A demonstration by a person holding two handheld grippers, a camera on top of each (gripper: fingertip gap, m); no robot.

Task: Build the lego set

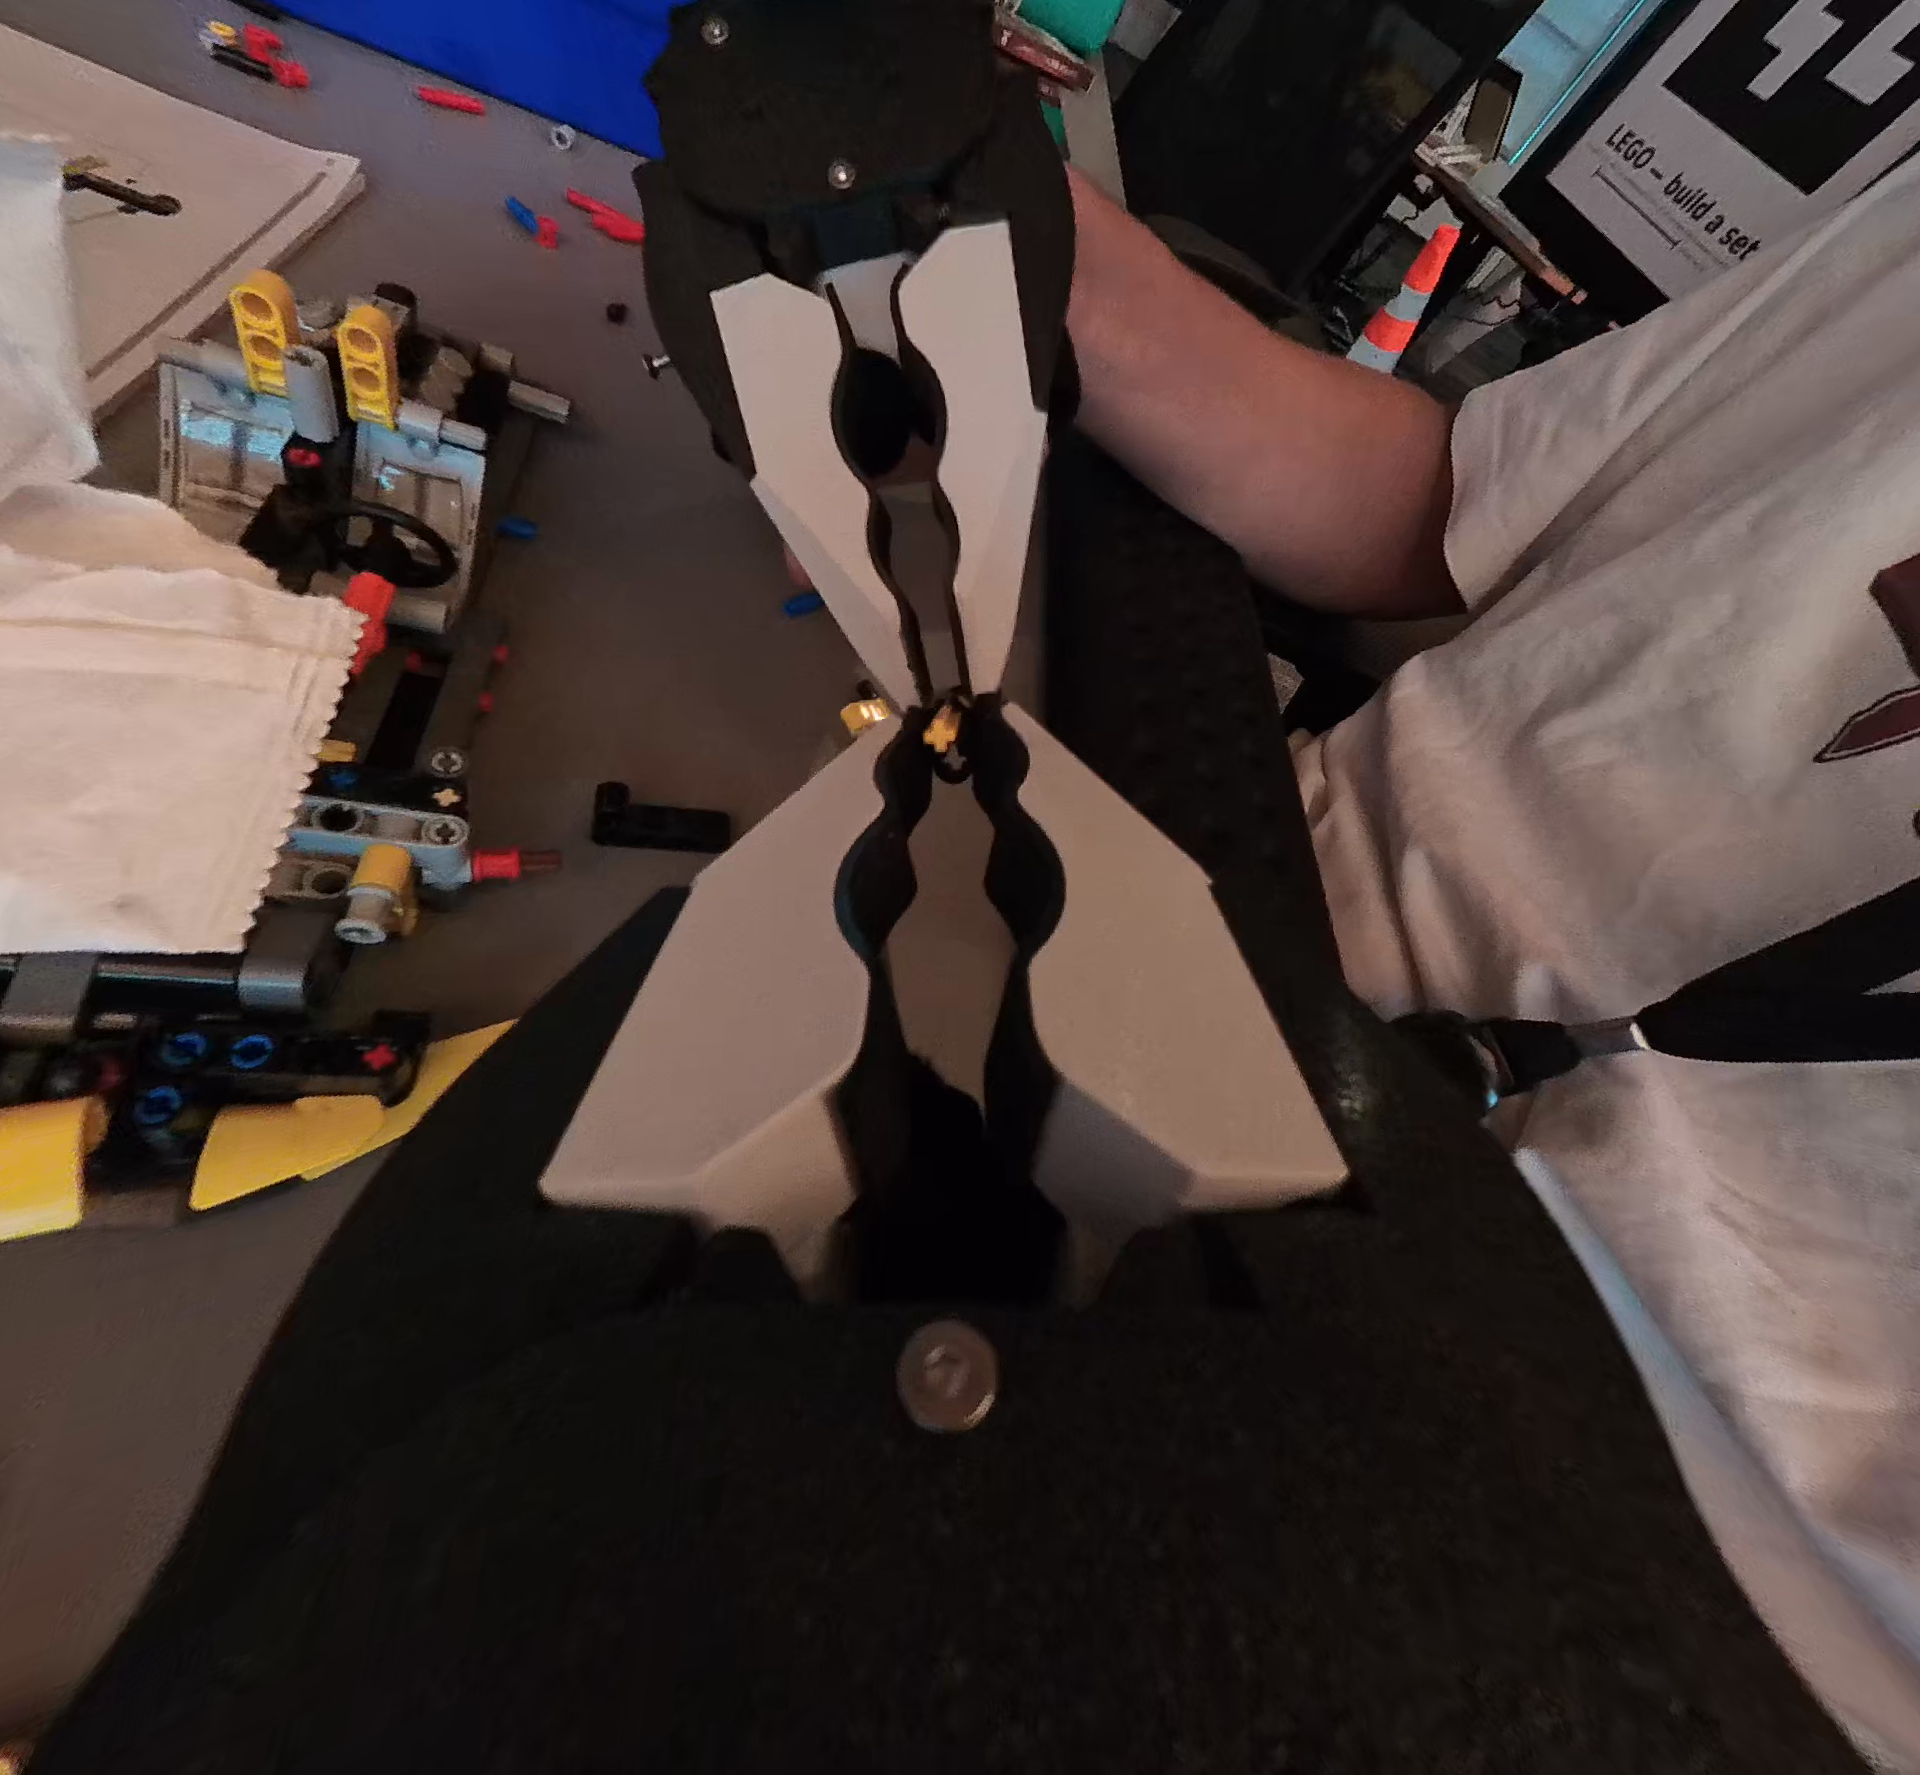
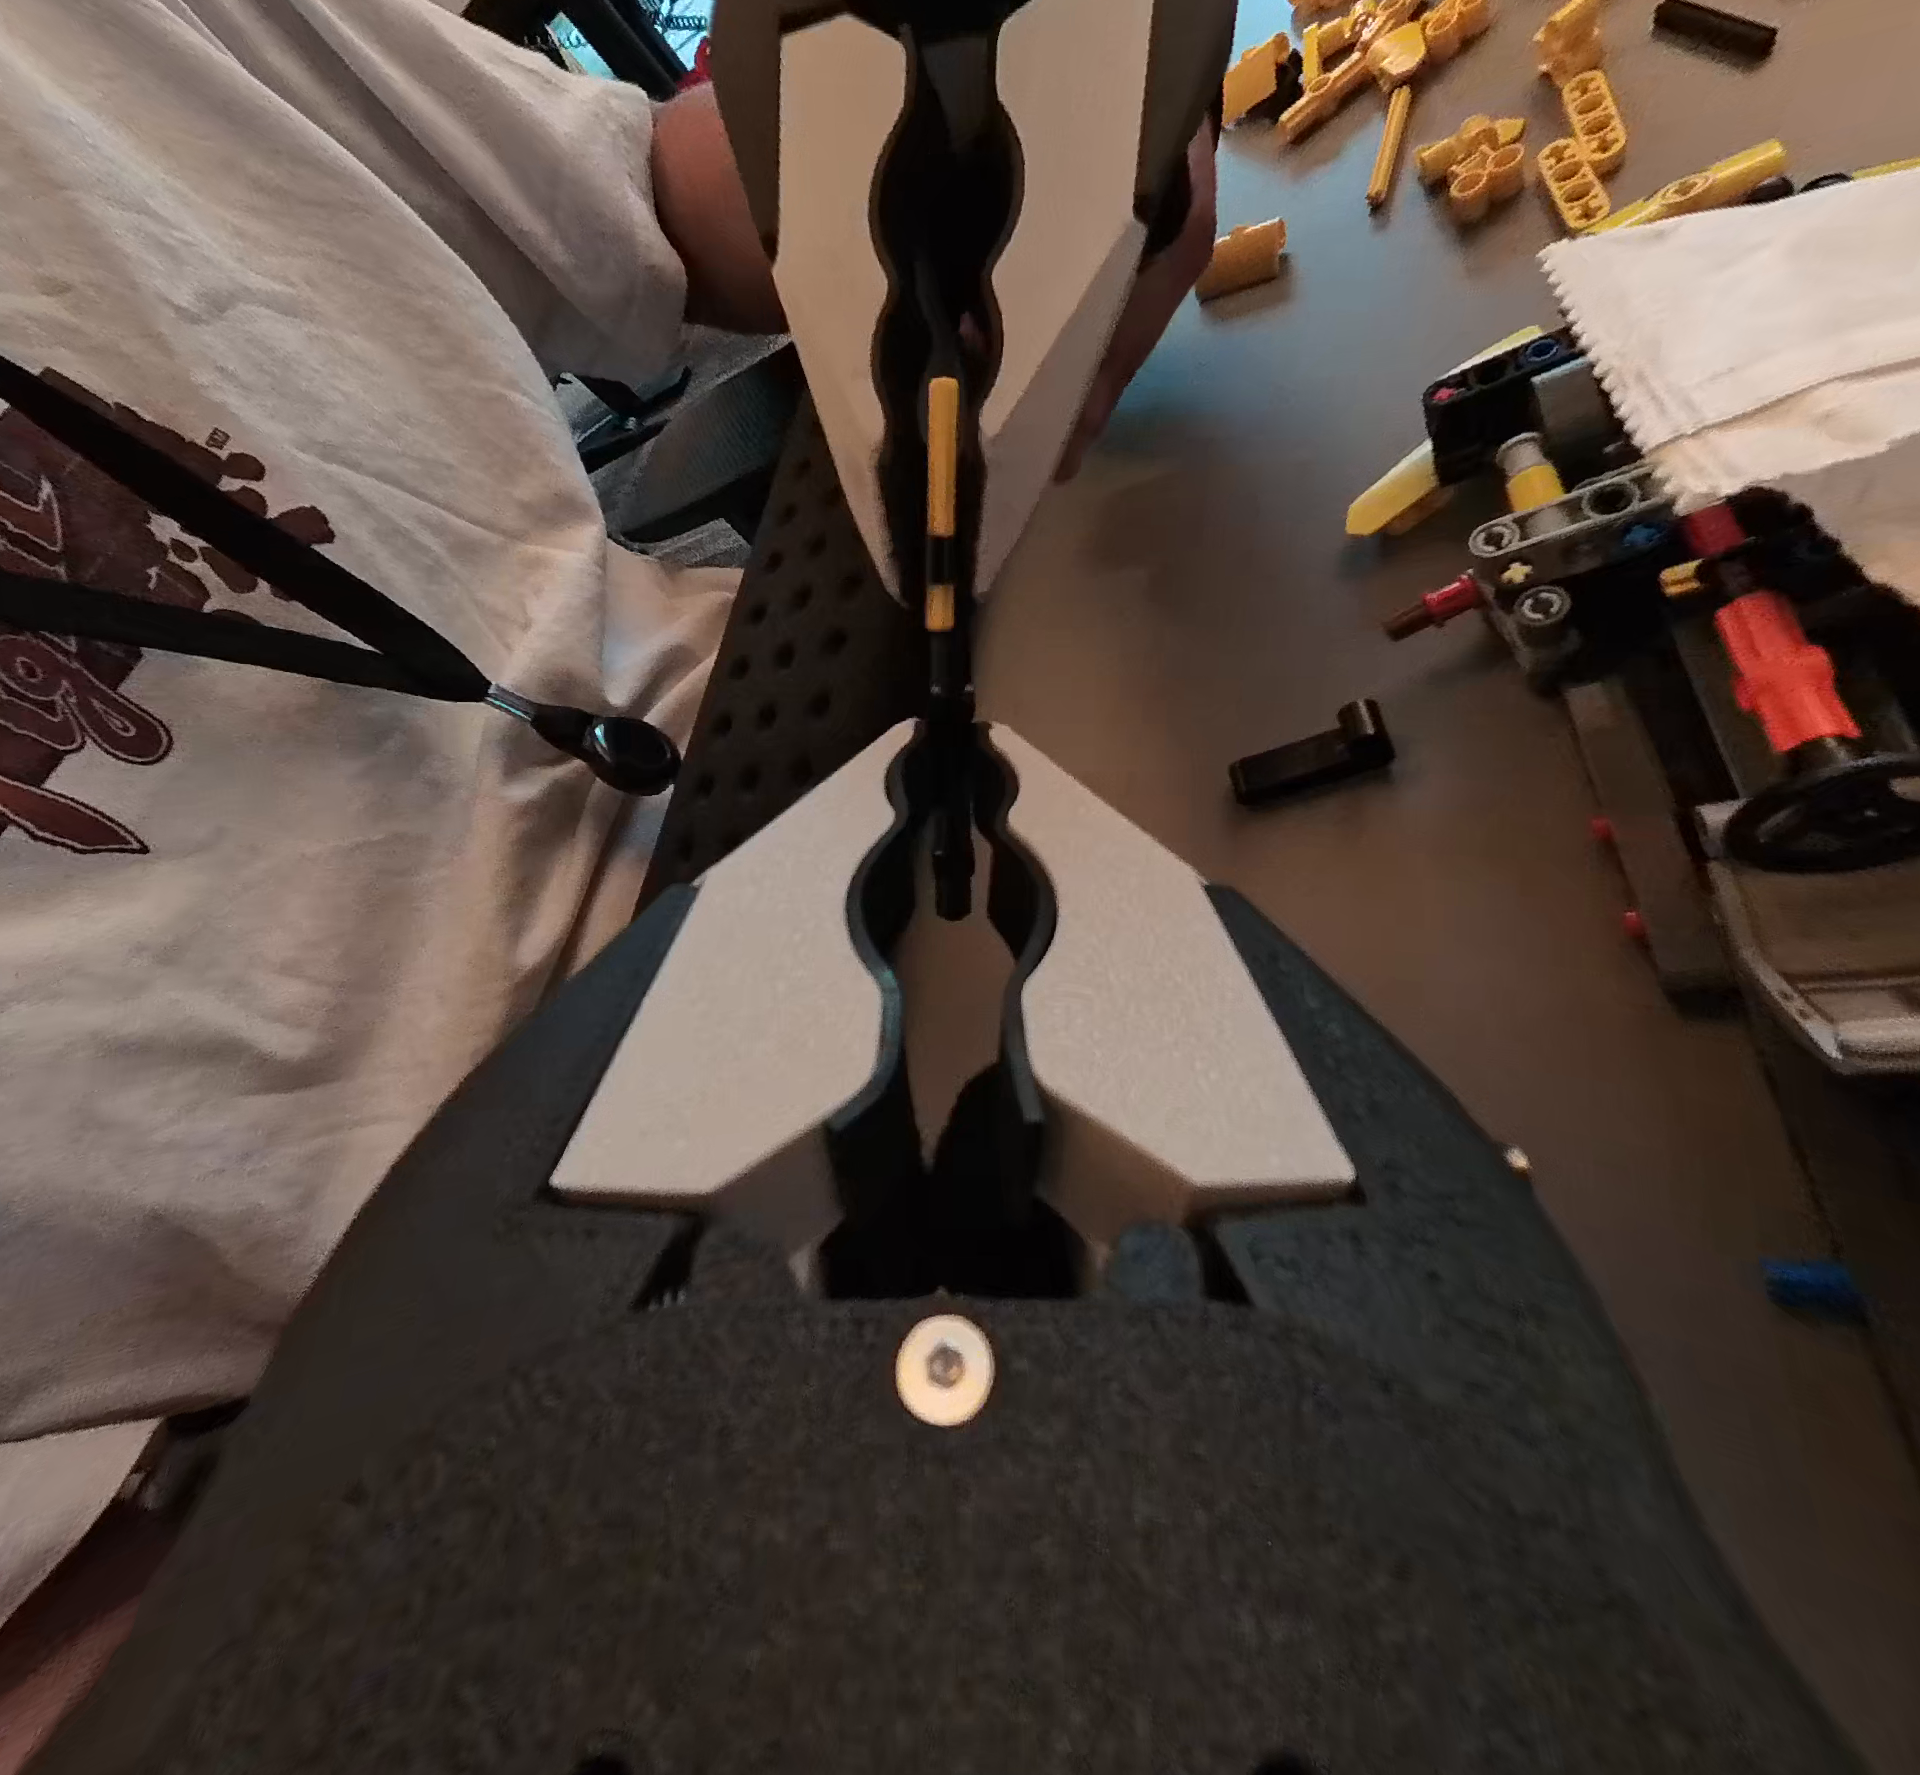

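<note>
A grey table point(image 1: 644, 520) is carrying the half-built model point(image 1: 343, 520), a white bag point(image 1: 135, 738) lying over it, and loose yellow parts point(image 2: 1475, 63) farther off. The person's shirt point(image 1: 1662, 790) is crowding the near edge; bare table is lying between model and grippers. The left gripper point(image 1: 948, 738) and right gripper point(image 2: 948, 738) are meeting tip to tip, each pinching shut on one thin yellow-and-black axle point(image 2: 941, 499).

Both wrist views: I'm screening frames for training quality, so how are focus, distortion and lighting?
Left wrist view: strong fisheye bending at the edges, dim indoor light, the small yellow cross-ended axle at the fingertips fairly sharp. Right wrist view: same wide-angle warp, slight softness throughout, the scattered yellow plastic bricks still recognisable.
</note>
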